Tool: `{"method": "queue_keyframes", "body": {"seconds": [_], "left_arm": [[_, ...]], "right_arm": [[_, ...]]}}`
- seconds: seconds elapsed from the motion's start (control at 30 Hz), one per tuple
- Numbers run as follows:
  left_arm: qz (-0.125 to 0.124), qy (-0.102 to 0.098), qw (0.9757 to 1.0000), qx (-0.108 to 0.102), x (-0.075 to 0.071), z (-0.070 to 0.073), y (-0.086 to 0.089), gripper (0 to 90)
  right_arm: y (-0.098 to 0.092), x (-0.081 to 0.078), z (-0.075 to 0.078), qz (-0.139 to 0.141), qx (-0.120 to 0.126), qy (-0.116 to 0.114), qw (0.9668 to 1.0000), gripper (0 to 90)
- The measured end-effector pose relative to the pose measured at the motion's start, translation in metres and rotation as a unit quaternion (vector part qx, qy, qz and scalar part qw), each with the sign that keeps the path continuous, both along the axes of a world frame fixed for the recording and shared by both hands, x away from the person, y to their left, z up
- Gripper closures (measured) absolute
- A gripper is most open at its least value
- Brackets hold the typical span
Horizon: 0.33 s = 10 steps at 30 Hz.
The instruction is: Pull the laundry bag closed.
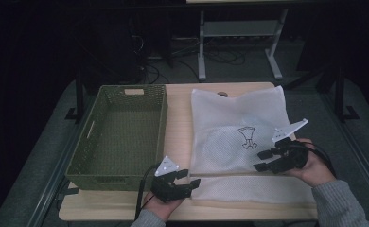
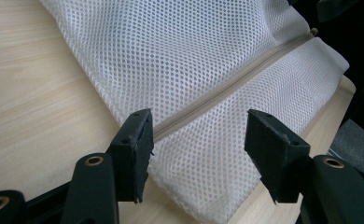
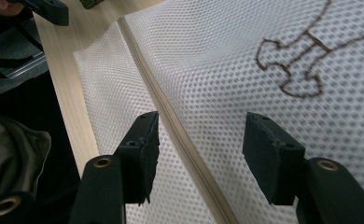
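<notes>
We see a pale wooden table (image 1: 178, 113) that carries everything. On its left half sits a green woven basket (image 1: 121, 135), long and rectangular, with a handle slot in its far wall.

To the right of the basket, apart from it, lies a white mesh bag (image 1: 237, 127), flat on the wood and taking up most of the right half. A beige zipper (image 2: 227, 88) runs across the bag close to its near edge, and a narrower strip of mesh lies on our side of that zipper. A small dark outline drawing (image 1: 247, 137) is printed on the wider part of the bag, toward the right.

Our right gripper (image 1: 264, 160) comes in from the right and hangs over the bag just beyond the zipper, beside the drawing. In the right gripper view its jaws stand spread, with the zipper line passing between them below and nothing pinched.

Our left gripper (image 1: 188, 178) sits at the near left corner of the bag, by the basket's near right corner. In the left gripper view its jaws are also spread apart, one over the bag's edge by the end of the zipper, the other over the mesh, pressing on nothing.
</notes>
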State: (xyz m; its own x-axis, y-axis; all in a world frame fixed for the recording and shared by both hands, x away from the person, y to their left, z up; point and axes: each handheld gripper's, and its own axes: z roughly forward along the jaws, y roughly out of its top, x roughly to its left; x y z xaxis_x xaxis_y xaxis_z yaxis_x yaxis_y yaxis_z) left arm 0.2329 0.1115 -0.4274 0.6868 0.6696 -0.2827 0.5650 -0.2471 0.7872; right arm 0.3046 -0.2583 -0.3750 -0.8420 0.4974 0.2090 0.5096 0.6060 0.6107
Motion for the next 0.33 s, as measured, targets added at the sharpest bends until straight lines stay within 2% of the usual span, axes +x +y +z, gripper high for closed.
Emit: {"method": "queue_keyframes", "body": {"seconds": [0.33], "left_arm": [[-0.001,-0.002,1.0000,0.004,-0.005,-0.005,0.002,40.8]], "right_arm": [[0.019,0.001,-0.001,0.019,0.002,-0.006,0.9998,43.0]]}}
